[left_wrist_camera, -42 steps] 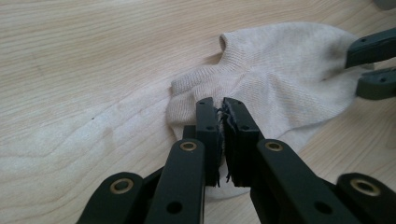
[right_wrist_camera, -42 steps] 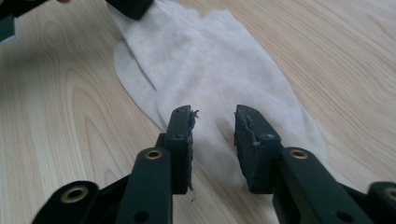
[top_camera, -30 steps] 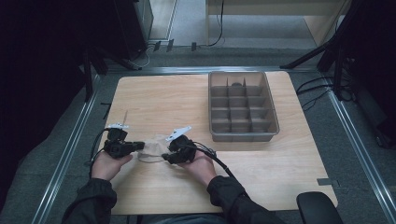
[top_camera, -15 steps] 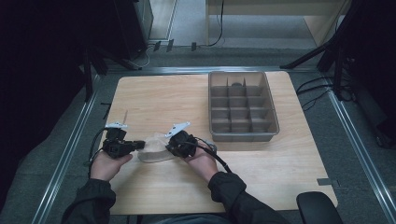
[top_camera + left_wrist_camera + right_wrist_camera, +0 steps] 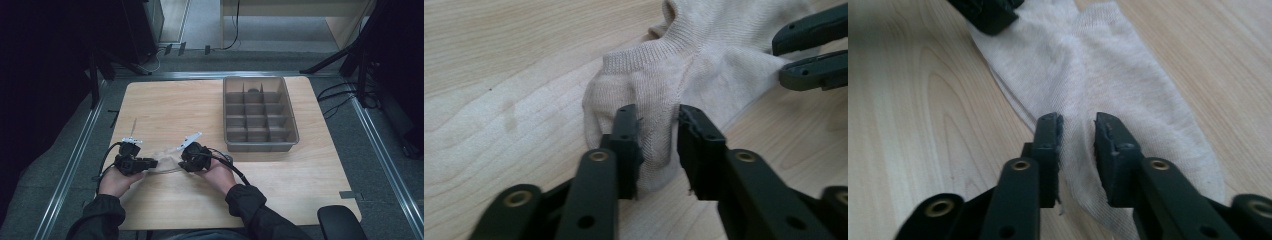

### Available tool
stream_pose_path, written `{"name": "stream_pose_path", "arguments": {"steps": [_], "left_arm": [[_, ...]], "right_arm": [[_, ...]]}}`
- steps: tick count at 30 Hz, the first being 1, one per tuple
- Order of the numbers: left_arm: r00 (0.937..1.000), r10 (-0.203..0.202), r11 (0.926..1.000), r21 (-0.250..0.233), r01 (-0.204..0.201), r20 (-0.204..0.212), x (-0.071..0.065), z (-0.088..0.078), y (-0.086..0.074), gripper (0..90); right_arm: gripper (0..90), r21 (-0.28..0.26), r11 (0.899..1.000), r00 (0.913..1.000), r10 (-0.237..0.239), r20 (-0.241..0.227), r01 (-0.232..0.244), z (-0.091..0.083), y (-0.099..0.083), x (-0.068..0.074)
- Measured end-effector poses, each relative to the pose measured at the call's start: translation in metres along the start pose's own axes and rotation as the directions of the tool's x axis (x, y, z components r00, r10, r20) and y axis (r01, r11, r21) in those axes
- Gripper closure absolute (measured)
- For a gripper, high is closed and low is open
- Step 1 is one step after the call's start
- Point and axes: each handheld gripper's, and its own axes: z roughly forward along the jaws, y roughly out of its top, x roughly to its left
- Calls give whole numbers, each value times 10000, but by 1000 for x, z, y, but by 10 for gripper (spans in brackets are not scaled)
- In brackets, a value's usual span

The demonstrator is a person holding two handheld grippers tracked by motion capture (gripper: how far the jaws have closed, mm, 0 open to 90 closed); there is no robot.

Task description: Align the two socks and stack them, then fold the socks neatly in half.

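Note:
A pale beige sock point(image 5: 163, 163) lies stretched on the wooden table point(image 5: 200, 105) between my two grippers. My left gripper point(image 5: 151, 163) points right at one end of it. In the left gripper view its jaws point(image 5: 656, 112) stand a little apart, astride a bunched fold of the sock point(image 5: 674, 75), and have just been opening. My right gripper point(image 5: 181, 164) points left at the other end. Its jaws point(image 5: 1078, 120) have also just been opening and hover apart over the flat sock point(image 5: 1098, 65). Each gripper shows at the far end in the other's view: the right point(image 5: 809, 50), the left point(image 5: 988, 12).
A grey divided tray point(image 5: 260, 145) stands at the back right of the table, close to my right hand. Metal rails run along both sides of the table. A black chair part point(image 5: 340, 222) sits at the front right.
Both hands stay in about the same spot. The sock between the grippers shows more plainly and lies lower on the table than a second ago.

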Motion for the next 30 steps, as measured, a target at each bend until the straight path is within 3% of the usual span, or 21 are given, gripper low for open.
{"name": "stream_pose_path", "arguments": {"steps": [3,7,13,18,21,28,29,30], "left_arm": [[9999,-34,9986,-530,28,-107,4,-10,-1,654],[9978,-558,9930,-1060,516,-370,13,-18,0,705],[9989,-221,9983,-542,198,-418,9,0,4,663],[9993,17,9989,-471,-34,-360,8,7,5,689],[9976,325,9991,-243,-340,-616,8,15,4,688],[9936,630,9974,-286,-659,-934,9,17,3,735],[9867,818,9961,-213,-856,-1405,8,18,4,745],[9867,818,9961,-213,-856,-1405,8,18,4,755]], "right_arm": [[710,-430,9989,9999,157,-55,-159,-13,1,-3],[770,-651,9978,9997,101,210,-87,-22,2,-7],[778,-529,9977,9973,445,592,-414,-18,-8,-19],[770,-287,9983,9965,522,645,-505,-7,-13,-20],[760,-197,9982,9962,580,643,-569,3,-17,-19],[756,-243,9973,9962,706,507,-694,2,-19,-14],[768,-189,9972,9961,727,505,-718,0,-21,-15],[768,-189,9972,9961,727,505,-718,0,-21,-15]]}}
